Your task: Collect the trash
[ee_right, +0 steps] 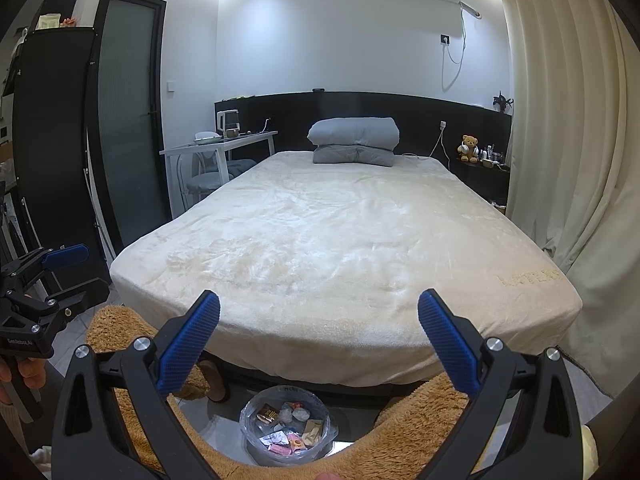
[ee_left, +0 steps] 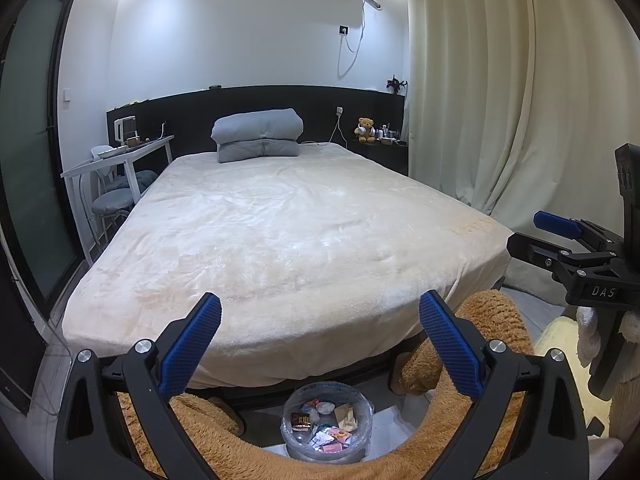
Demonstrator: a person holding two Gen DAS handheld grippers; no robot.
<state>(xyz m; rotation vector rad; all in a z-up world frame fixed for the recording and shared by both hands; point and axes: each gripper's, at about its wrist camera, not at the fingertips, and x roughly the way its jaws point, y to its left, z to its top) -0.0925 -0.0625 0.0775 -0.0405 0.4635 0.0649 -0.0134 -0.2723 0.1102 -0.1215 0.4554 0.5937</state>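
The trash bin point(ee_left: 327, 420), lined with a clear bag, stands on the floor at the foot of the bed, at 6 o'clock in both wrist views. Inside lie crumpled wrappers point(ee_left: 325, 436): a dark brown packet, pink and white sachets, tan paper and clear film.

The left gripper point(ee_left: 320, 308) is held above the bin with its jaws spread wide and nothing between the blue pads. The right gripper point(ee_right: 319, 306) is in the same condition: jaws wide apart, empty. In the left view the right gripper appears at 3 o'clock; in the right view the left one appears at 9 o'clock, held by a hand point(ee_right: 22, 372).

Fuzzy brown trouser legs point(ee_left: 492, 320) flank the bin on both sides.

The bed point(ee_left: 280, 240), covered by a cream blanket, fills the centre. A folded grey quilt point(ee_left: 258, 134) rests at its head, 12 o'clock. A white desk point(ee_left: 120, 158) stands at 10 o'clock, cream curtains point(ee_left: 500, 100) at 2 o'clock, and a teddy bear point(ee_left: 365, 129) sits on the bedside shelf.
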